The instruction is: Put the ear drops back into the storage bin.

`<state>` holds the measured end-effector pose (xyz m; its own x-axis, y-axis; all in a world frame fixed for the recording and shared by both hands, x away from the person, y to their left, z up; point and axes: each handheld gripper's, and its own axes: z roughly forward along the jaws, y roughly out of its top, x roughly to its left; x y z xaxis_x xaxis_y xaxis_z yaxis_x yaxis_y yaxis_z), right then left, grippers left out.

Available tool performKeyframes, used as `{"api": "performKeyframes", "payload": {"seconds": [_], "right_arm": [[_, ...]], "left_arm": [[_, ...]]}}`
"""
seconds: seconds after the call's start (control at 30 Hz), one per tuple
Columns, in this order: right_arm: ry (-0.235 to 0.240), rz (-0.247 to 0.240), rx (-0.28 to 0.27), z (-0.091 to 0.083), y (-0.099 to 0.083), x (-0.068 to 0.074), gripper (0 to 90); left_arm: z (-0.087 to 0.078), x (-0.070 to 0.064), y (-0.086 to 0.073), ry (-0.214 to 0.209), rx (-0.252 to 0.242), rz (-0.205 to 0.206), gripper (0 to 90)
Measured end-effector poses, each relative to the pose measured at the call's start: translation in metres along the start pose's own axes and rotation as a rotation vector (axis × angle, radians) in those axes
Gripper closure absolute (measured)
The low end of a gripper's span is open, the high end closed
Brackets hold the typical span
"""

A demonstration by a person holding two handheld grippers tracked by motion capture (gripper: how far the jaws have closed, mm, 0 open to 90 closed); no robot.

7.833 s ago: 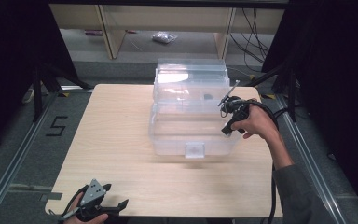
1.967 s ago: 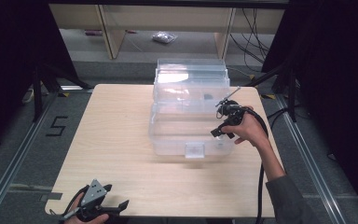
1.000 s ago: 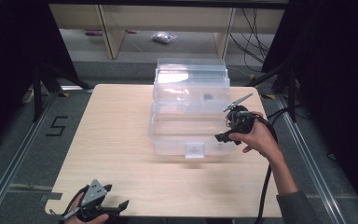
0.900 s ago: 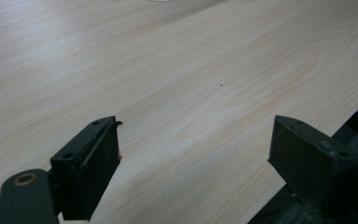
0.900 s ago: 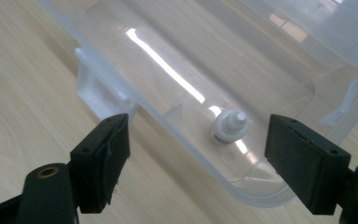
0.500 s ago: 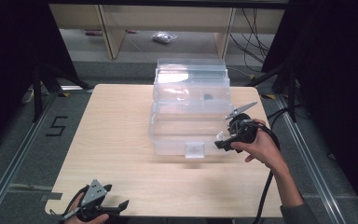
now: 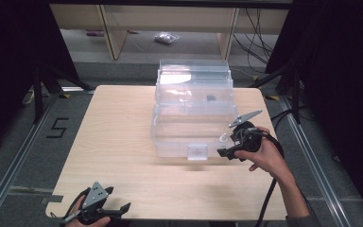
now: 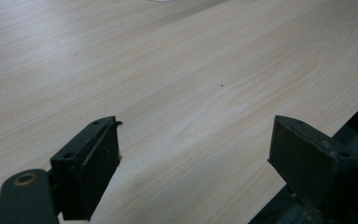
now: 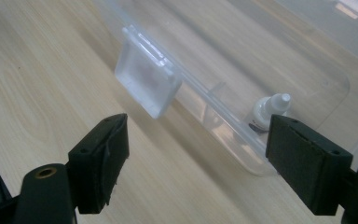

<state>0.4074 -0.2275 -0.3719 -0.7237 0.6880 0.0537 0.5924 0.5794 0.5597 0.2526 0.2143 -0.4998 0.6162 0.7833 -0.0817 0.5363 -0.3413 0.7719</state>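
A clear plastic storage box (image 7: 191,113) stands at the middle of the wooden table (image 7: 118,137), its lid raised at the back. A frosted latch tab (image 7: 197,152) (image 9: 145,79) hangs on its front wall. A small white bottle (image 9: 269,110) (image 7: 223,138) stands inside, near the front right corner. My right gripper (image 7: 226,152) (image 9: 196,163) is open, held low beside that corner, jaws pointing left along the front wall toward the latch. My left gripper (image 7: 116,211) (image 8: 191,172) is open over bare wood at the table's near left edge, holding nothing.
A small dark object (image 7: 210,98) lies in the box's rear section. A white bag (image 7: 166,38) lies on the floor beyond the table. The right gripper's cable (image 7: 267,196) trails off the near edge. Black frame legs stand at both sides.
My right gripper has dropped from above the box's right side to table height at its front right corner, turning to point left at the latch. The left gripper has stayed put.
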Motion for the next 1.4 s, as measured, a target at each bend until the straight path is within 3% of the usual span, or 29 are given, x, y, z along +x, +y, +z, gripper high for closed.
{"api": "performKeyframes", "payload": {"seconds": [0.03,0.07,0.17,0.2,0.27,0.37,0.4,0.43,0.47,0.53,0.67,0.73,0.77,0.83,0.9,0.93,1.0,1.03,1.07,1.1,1.17,1.2,1.23,1.27,1.33,1.4], "right_arm": [[0.0,-0.016,-0.005,0.001,-0.001,0.0,21.8],[-0.001,0.02,0.001,0.0,-0.002,0.003,21.3],[0.012,-0.008,-0.01,0.001,-0.004,0.004,21.3],[0.02,0.018,-0.002,-0.001,-0.004,0.006,21.3],[0.01,-0.006,-0.018,0.001,-0.006,0.007,21.2],[0.019,0.02,-0.025,0.002,-0.008,0.011,20.9],[0.012,-0.019,-0.027,0.002,-0.009,0.009,20.8],[0.02,0.006,-0.02,0.002,-0.009,0.011,20.5],[0.014,-0.024,-0.024,0.003,-0.01,0.01,20.5],[0.03,0.01,-0.017,0.003,-0.012,0.013,20.4],[0.022,-0.037,-0.052,0.006,-0.017,0.014,20.3],[0.038,-0.044,-0.046,0.007,-0.02,0.016,20.2],[0.036,-0.024,-0.058,0.007,-0.021,0.018,20.2],[0.029,-0.056,-0.063,0.009,-0.024,0.017,20.2],[0.045,-0.027,-0.066,0.009,-0.025,0.021,20.1],[0.044,-0.052,-0.062,0.009,-0.026,0.02,20.1],[0.055,-0.032,-0.059,0.01,-0.029,0.023,20.0],[0.051,-0.064,-0.073,0.011,-0.029,0.022,20.0],[0.061,-0.023,-0.076,0.012,-0.031,0.026,20.0],[0.056,-0.057,-0.075,0.012,-0.032,0.024,19.8],[0.055,-0.058,-0.09,0.014,-0.034,0.026,19.4],[0.066,-0.047,-0.071,0.014,-0.035,0.027,19.3],[0.049,-0.071,-0.097,0.017,-0.036,0.027,19.3],[0.062,-0.052,-0.08,0.016,-0.037,0.029,19.2],[0.057,-0.069,-0.092,0.018,-0.039,0.029,19.1],[0.061,-0.052,-0.083,0.017,-0.041,0.031,19.0]], "left_arm": [[0.0,-0.001,0.0,-0.007,-0.009,-0.01,15.5],[0.0,-0.001,0.0,-0.007,-0.009,-0.01,15.5],[0.0,-0.001,0.0,-0.006,-0.009,-0.01,15.5],[0.0,0.0,0.0,0.004,0.001,0.001,15.5],[0.0,0.0,0.0,0.001,-0.002,-0.001,15.5],[0.0,-0.001,0.0,-0.006,-0.009,-0.011,15.5],[0.0,-0.001,0.0,-0.008,-0.009,-0.011,15.5],[0.0,-0.001,0.0,-0.008,-0.009,-0.012,15.5],[0.0,-0.001,0.0,-0.005,-0.01,-0.013,15.5],[0.0,-0.001,0.0,-0.005,-0.01,-0.013,15.5],[0.0,-0.001,0.0,-0.004,-0.012,-0.013,15.5],[-0.001,0.0,0.0,-0.006,0.001,-0.002,15.5],[0.0,0.0,0.0,-0.006,0.0,-0.003,15.5],[0.0,-0.001,0.0,-0.004,-0.011,-0.013,15.5],[0.0,-0.001,0.0,-0.006,-0.01,-0.013,15.5],[0.0,-0.001,0.0,-0.004,-0.01,-0.012,15.5],[0.0,-0.001,0.0,-0.004,-0.011,-0.012,15.5],[0.0,-0.001,0.0,-0.004,-0.011,-0.012,15.5],[0.0,-0.001,0.0,-0.004,-0.011,-0.012,15.5],[0.0,-0.001,0.0,-0.004,-0.008,-0.01,15.5],[0.0,-0.001,0.0,-0.004,-0.008,-0.009,15.5],[0.0,-0.001,0.0,-0.005,-0.008,-0.01,15.5],[0.0,-0.001,0.0,-0.005,-0.009,-0.01,15.5],[0.0,0.0,0.0,-0.004,-0.002,-0.003,15.5],[0.0,-0.001,0.0,-0.006,-0.006,-0.008,15.5],[0.0,-0.001,0.0,-0.004,-0.01,-0.011,15.5]]}}
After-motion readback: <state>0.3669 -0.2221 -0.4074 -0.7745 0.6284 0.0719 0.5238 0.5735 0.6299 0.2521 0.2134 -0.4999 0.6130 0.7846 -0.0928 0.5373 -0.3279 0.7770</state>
